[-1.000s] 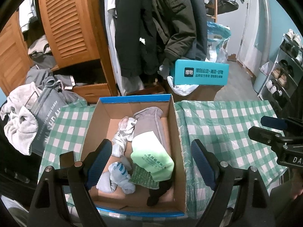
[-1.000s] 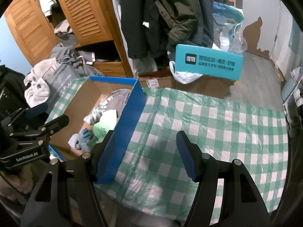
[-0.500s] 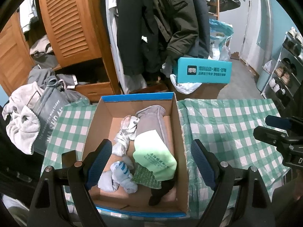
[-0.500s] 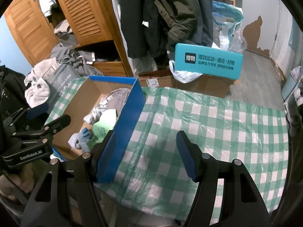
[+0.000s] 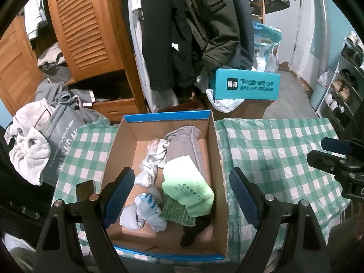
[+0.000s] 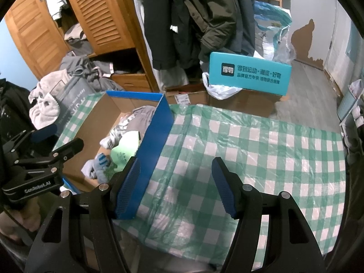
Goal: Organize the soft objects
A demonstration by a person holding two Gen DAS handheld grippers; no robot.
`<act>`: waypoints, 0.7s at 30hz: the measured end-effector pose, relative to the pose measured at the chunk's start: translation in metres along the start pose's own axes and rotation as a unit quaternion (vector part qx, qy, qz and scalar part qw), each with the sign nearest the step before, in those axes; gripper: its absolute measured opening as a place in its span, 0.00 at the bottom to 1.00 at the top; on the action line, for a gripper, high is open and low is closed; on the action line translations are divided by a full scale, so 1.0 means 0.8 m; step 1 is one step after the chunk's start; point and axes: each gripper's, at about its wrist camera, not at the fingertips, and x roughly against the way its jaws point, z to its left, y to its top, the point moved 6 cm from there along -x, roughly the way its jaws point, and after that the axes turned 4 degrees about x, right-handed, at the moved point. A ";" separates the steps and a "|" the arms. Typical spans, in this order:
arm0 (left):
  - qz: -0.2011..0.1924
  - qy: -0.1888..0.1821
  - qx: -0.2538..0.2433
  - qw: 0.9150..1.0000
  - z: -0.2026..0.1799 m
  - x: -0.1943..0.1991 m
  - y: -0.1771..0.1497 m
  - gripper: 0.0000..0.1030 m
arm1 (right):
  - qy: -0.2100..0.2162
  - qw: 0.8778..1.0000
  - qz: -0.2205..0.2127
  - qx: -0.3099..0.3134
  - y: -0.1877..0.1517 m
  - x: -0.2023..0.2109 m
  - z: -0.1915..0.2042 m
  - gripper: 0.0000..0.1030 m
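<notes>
Behind the cardboard box (image 5: 163,141), a louvred wooden wardrobe (image 5: 86,22) and hanging dark coats (image 5: 193,22). Under the box, a desk (image 6: 261,159) spread with green-and-white checked plastic cloth, bare to the box's right. Beyond the box's far right corner, a teal carton with white lettering (image 5: 246,87) on a brown box. Left of the box, a grey printed bag (image 5: 61,141) with a pale towel (image 5: 28,154) draped over it.

Inside the box, blue-rimmed and open-topped — the soft things: a rolled grey garment (image 5: 184,145) along the right wall, a pale green sock with a card label (image 5: 187,188) nearer than it, a crumpled white-and-grey cloth (image 5: 152,161) toward the middle, a balled white-and-blue sock (image 5: 147,207) near the front left, a dark sock (image 5: 193,229) by the front wall.

Above the box's near end, the left gripper (image 5: 179,195) — fingers spread wide, nothing between them. Just right of the box, above the bare cloth, the right gripper (image 6: 177,182), fingers parted and empty, the left one lined up with the box's blue side wall; contact with it not clear.
</notes>
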 end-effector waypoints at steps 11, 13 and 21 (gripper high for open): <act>0.013 -0.003 0.004 1.000 0.001 -0.007 -0.003 0.85 | -0.001 1.000 0.001 -0.003 -0.001 0.000 0.003 0.63; 0.013 -0.003 0.003 1.000 0.002 -0.007 -0.003 0.85 | 0.000 1.000 0.002 -0.001 -0.001 0.000 0.003 0.63; 0.016 -0.005 0.004 1.000 0.000 -0.008 -0.005 0.85 | 0.001 1.000 0.006 -0.003 -0.008 0.000 0.007 0.63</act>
